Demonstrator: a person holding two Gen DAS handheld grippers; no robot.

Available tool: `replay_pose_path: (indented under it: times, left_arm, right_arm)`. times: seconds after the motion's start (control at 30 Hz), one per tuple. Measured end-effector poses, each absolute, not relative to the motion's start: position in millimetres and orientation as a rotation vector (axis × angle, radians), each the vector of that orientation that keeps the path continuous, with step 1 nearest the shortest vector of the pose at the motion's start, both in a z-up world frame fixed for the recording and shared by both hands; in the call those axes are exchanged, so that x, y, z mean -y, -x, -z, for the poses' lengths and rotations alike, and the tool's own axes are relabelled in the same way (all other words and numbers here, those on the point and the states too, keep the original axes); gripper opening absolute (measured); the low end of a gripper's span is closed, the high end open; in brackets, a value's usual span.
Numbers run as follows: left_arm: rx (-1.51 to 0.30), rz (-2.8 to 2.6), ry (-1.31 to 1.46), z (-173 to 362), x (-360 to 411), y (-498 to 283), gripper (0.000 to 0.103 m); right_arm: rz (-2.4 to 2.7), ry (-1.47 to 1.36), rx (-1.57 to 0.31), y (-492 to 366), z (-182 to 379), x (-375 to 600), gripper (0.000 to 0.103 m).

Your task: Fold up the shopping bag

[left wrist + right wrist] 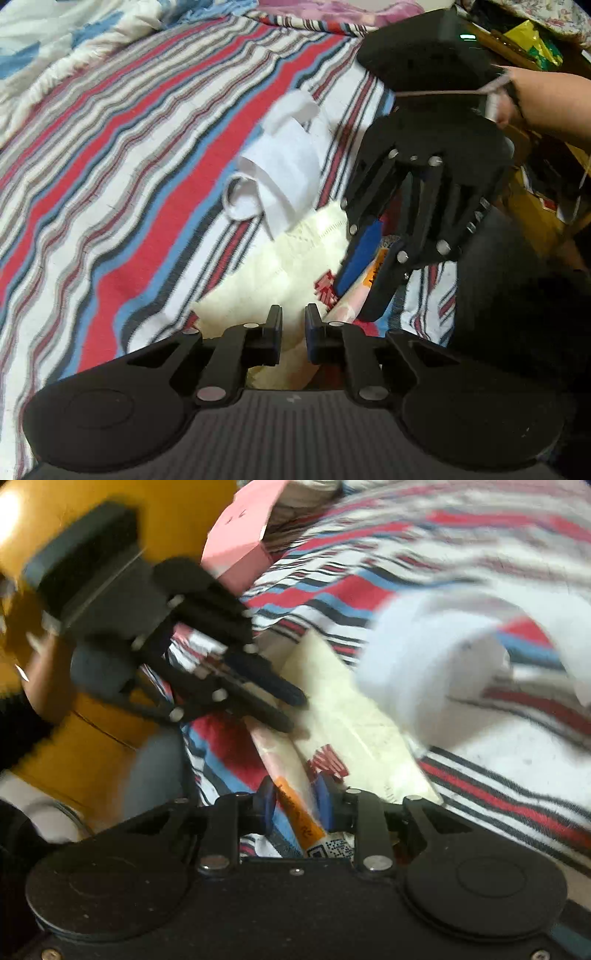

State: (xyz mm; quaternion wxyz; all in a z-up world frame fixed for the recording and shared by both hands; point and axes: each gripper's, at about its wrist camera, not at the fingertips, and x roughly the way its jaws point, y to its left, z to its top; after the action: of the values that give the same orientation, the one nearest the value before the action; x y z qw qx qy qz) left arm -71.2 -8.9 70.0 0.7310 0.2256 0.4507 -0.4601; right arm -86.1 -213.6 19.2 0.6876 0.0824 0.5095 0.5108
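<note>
The shopping bag point(280, 266) is cream with a red print and lies flattened on the striped bed cover point(129, 184). Its white handles point(280, 173) curl up at the far end. My left gripper point(293, 321) is shut on the near cream edge of the bag. My right gripper point(356, 295) comes in from the right, tilted, with blue pads. In the right wrist view the right gripper point(295, 801) is shut on a folded pinkish strip of the bag with an orange label point(299, 812). The left gripper point(297, 712) pinches the bag point(351, 716) further along, and the handles point(417, 657) are blurred.
A person's hand point(535, 99) holds the right gripper's handle. A rumpled quilt point(55, 37) lies at the far left and cluttered packets point(535, 40) at the far right. A pink box point(240, 546) sits on the bed, with a yellow surface point(92, 738) beside it.
</note>
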Motion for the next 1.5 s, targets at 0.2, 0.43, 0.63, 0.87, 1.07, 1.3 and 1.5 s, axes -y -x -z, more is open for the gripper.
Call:
replay_pose_path:
  times: [0.2,0.43,0.63,0.87,1.07,1.3,1.5]
  left_arm:
    - [-0.907,1.073,-0.649,-91,18,86,0.012]
    - [-0.852,1.112,-0.872,-85,38,107,0.012]
    - [-0.900,1.121,-0.782,-86,30,93,0.014]
    - [-0.936,1.036,-0.827,-78,44,86,0.018]
    - [-1.024,1.023,-0.851,-70,58,72,0.017]
    - [-1.144,1.023,-0.767,-62,60,51,0.017]
    - [-1.216,1.041,-0.720,-59,62,37,0.018]
  right_arm:
    - [-1.159,-0.329,-1.219,79,-9,223,0.018]
    - [-1.163,-0.321,-1.239,78,-9,221,0.017]
    - [-1.158,-0.291,-1.238,78,-11,220,0.017]
    - [-1.134,-0.213,-1.277,71,-15,207,0.013]
    - [-1.122,-0.090,-1.289,66,-22,189,0.010]
    - [-1.023,0.294,-1.039,108,-54,158,0.021]
    - [-0.752,0.691,-0.598,210,-66,128,0.021]
